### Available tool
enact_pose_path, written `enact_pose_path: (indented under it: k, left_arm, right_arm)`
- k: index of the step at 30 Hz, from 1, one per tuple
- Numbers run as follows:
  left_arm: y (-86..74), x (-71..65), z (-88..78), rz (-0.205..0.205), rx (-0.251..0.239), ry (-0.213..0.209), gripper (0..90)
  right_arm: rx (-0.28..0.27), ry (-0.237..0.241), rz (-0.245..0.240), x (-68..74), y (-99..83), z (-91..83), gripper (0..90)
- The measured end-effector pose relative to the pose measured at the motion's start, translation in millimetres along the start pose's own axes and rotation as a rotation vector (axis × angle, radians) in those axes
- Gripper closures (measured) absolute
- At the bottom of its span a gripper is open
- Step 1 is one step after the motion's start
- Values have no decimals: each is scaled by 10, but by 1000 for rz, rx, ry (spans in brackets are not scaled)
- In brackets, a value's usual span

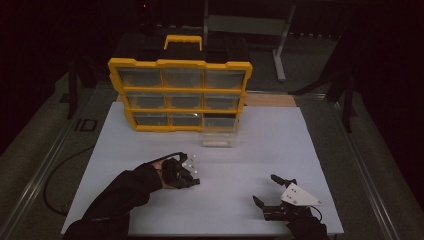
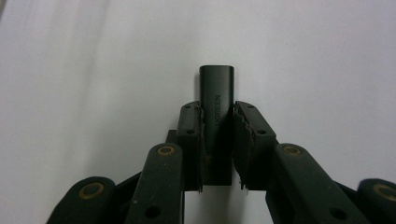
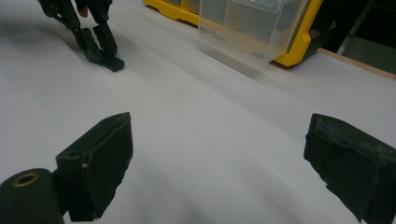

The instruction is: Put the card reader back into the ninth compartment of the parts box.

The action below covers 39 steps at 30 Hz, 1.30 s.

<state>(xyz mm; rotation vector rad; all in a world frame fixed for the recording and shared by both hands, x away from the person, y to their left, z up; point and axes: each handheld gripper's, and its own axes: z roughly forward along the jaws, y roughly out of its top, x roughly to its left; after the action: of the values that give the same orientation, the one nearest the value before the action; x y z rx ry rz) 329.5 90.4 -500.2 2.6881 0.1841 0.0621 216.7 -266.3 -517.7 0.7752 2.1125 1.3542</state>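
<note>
Gripping a small black adapter, our left tool has its two pads pressed against the plug's long flat sides, roughly at mid-length, with the rounded nose standing out past the fingertips. The adapter lies on the white desk in front of the yellow drawer organiser, a little to the left of the clear drawer that has been pulled out and set on the desk just before the cabinet.

We judge the piece to be light, rigid moulded plastic with a smooth, slightly glossy shell (the printed lettering along one face suggests a hard finish), so it should not deform under the pads but could slide or pivot if pinched too near one end. The hold across the broad faces near the middle looks sound to us; taking it by the narrow edges or the tip would invite twisting. It seems sturdy enough that a short drop would do little harm, though in this dim light we cannot be sure whether the rear end carries an exposed connector.

Our right tool rests low over the desk near the front right, its jaws spread wide with nothing between them.
</note>
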Motion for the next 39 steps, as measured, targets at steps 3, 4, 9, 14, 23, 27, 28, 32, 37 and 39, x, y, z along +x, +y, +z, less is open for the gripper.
enact_pose_path:
  k: [3, 4, 9, 14, 23, 27, 28, 32, 37, 39]
  left_arm:
    - [17, 16, -44, -1, -1, -6, 746]
    - [26, 16, -64, 0, -5, 0, 746]
    - [79, 21, -163, 2, -21, 1, 746]
    - [137, 33, -257, -7, -28, -5, 746]
    - [251, 73, -399, -8, -45, -15, 746]
    - [290, 97, -450, -13, -48, -23, 746]
    - [304, 112, -471, -22, -53, -21, 746]
    - [327, 135, -510, -22, -58, -27, 746]
    - [387, 180, -597, -22, -67, -25, 746]
    - [414, 198, -620, -25, -73, -31, 746]
  right_arm:
    - [-3, -2, -3, -1, 2, -1, 82]
    - [0, -2, 1, -1, 1, -2, 82]
    - [-2, 0, 2, -1, 1, -1, 82]
    - [-5, -1, -1, 0, 3, -1, 82]
    - [-2, -1, 3, -2, 1, 1, 82]
    - [-5, -1, 3, -5, 0, 5, 82]
    - [-4, 2, 6, -2, -1, 2, 83]
    - [-4, 0, 5, -6, 1, 4, 82]
    - [-3, 0, 5, -5, -1, 6, 82]
    - [-3, 0, 6, -4, -1, 5, 82]
